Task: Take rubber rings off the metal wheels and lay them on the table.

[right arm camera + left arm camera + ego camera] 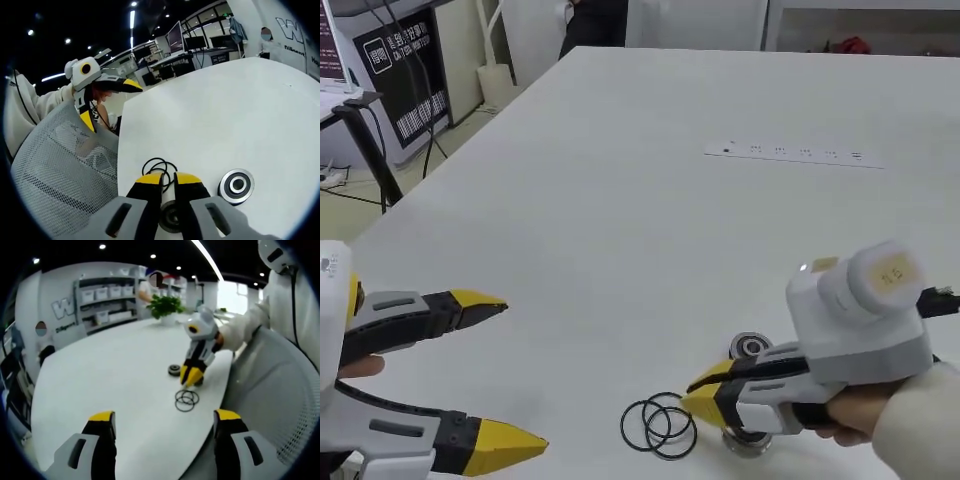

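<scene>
Three black rubber rings (658,425) (185,400) (157,167) lie overlapping on the white table (650,220) near its front edge. One metal wheel (750,347) (174,370) (236,186) stands free just beyond them. A second wheel (747,441) (170,217) sits under my right gripper (692,396) (191,380) (168,178), whose yellow-tipped jaws are shut with only a thin gap, tips right beside the rings. I see nothing held between them. My left gripper (525,372) (165,416) (112,102) hangs wide open to the left of the rings, clear of everything.
A white power strip (790,153) lies flat farther back on the table. A grey mesh chair (280,390) (60,165) stands at the table's near edge. A stand with black legs (370,150) is off the table's left side.
</scene>
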The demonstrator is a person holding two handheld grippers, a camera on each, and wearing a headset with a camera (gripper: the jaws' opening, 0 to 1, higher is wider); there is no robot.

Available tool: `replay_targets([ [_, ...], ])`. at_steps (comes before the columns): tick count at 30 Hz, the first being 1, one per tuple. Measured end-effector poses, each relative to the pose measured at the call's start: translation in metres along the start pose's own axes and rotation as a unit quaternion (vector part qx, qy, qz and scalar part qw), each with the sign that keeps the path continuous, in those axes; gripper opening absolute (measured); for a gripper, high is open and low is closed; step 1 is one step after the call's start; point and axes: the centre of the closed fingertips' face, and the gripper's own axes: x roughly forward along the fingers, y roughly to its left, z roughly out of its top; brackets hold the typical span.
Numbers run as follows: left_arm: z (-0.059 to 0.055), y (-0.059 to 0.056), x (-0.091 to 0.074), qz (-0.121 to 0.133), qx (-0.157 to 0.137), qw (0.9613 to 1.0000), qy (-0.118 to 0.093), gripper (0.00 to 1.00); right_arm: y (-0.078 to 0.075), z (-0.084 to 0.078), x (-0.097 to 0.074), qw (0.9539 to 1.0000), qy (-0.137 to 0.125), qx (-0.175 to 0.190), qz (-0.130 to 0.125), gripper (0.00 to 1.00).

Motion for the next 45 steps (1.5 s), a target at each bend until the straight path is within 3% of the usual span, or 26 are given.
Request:
replay_targets([
  [8, 0.003, 0.002, -0.001, -0.001, 0.005, 1.0000, 0.002, 0.81, -0.004, 0.004, -0.010, 0.9999, -0.007, -0.004, -0.007, 0.07],
  [16, 0.009, 0.003, -0.001, -0.005, 0.013, 0.9999, 0.005, 0.81, -0.019, 0.013, -0.032, 0.9990, -0.030, -0.006, -0.031, 0.07],
  [35, 0.033, 0.009, 0.004, -0.015, 0.047, 0.9988, 0.007, 0.80, -0.039, -0.003, -0.069, 0.9960, -0.050, 0.018, -0.072, 0.09],
  [45, 0.045, 0.009, 0.013, -0.026, 0.060, 0.9978, 0.002, 0.80, -0.049, -0.014, -0.077, 0.9945, -0.050, 0.029, -0.087, 0.10],
])
